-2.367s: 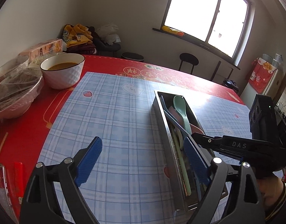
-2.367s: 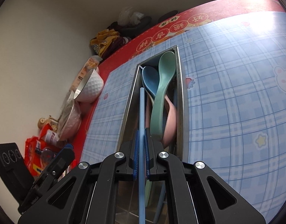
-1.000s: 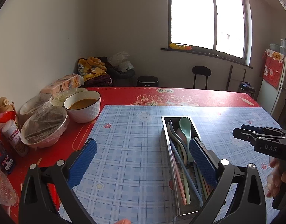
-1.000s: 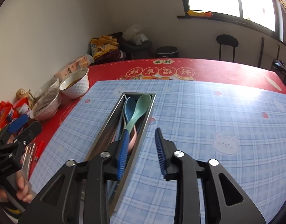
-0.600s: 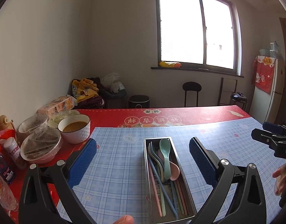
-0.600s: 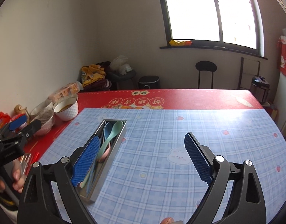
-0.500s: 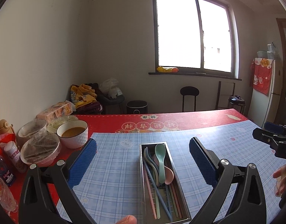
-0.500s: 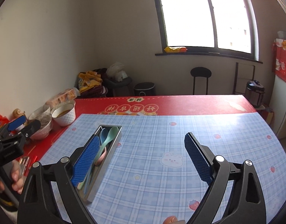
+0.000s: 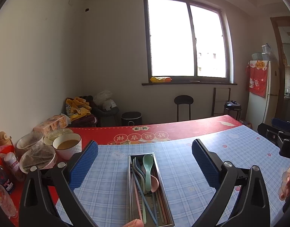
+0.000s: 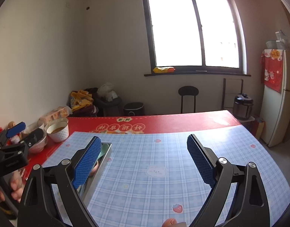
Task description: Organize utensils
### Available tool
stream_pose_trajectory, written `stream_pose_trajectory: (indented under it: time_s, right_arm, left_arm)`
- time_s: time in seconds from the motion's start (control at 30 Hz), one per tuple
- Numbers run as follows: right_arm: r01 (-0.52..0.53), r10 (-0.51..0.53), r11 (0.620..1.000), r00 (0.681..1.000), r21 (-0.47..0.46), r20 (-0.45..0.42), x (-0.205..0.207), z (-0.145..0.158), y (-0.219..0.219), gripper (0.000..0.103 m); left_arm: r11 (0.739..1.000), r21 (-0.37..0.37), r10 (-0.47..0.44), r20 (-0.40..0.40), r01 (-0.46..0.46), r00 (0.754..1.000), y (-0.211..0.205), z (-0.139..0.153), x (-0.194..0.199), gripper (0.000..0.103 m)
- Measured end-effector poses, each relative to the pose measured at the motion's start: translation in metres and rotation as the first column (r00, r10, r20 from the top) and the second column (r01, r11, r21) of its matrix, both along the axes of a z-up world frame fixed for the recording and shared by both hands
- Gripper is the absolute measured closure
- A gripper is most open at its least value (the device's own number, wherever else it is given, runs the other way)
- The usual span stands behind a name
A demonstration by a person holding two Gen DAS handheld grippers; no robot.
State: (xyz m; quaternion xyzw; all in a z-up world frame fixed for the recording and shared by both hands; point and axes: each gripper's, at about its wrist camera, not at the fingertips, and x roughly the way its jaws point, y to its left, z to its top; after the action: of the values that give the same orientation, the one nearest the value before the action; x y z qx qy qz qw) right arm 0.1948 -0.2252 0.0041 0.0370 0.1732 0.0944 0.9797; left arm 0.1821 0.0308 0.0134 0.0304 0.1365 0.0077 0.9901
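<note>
A long steel utensil tray (image 9: pixel 130 185) lies on the blue checked mat (image 9: pixel 182 170). It holds a green spoon (image 9: pixel 147 165), a blue spoon, a pink spoon (image 9: pixel 154 184) and several chopsticks. My left gripper (image 9: pixel 144 164) is wide open and empty, raised above the tray's near end. My right gripper (image 10: pixel 143 158) is wide open and empty, raised over the mat to the right of the tray (image 10: pixel 99 167). Each gripper shows at the edge of the other's view.
A white bowl of brown soup (image 9: pixel 67 147), covered bowls (image 9: pixel 38 159), bottles and a tissue pack (image 9: pixel 52 124) crowd the table's left side. The red tablecloth (image 9: pixel 182 130) runs along the far edge. A stool (image 9: pixel 183 106) and a fridge (image 10: pixel 277 102) stand beyond.
The right gripper let go of a blue chopstick into the tray and opened wide. Both grippers have pulled back and tilted up, so more of the room shows.
</note>
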Motion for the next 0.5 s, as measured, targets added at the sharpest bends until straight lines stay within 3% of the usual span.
stream_pose_trajectory:
  time_s: [0.5]
  right_arm:
    - [0.084, -0.085, 0.996, 0.996, -0.009, -0.020, 0.0005, -0.0037, -0.0076, 0.014]
  left_arm:
    - [1.000, 0.017, -0.016, -0.022, 0.017, 1.000, -0.0083, -0.0075, 0.0053, 0.006]
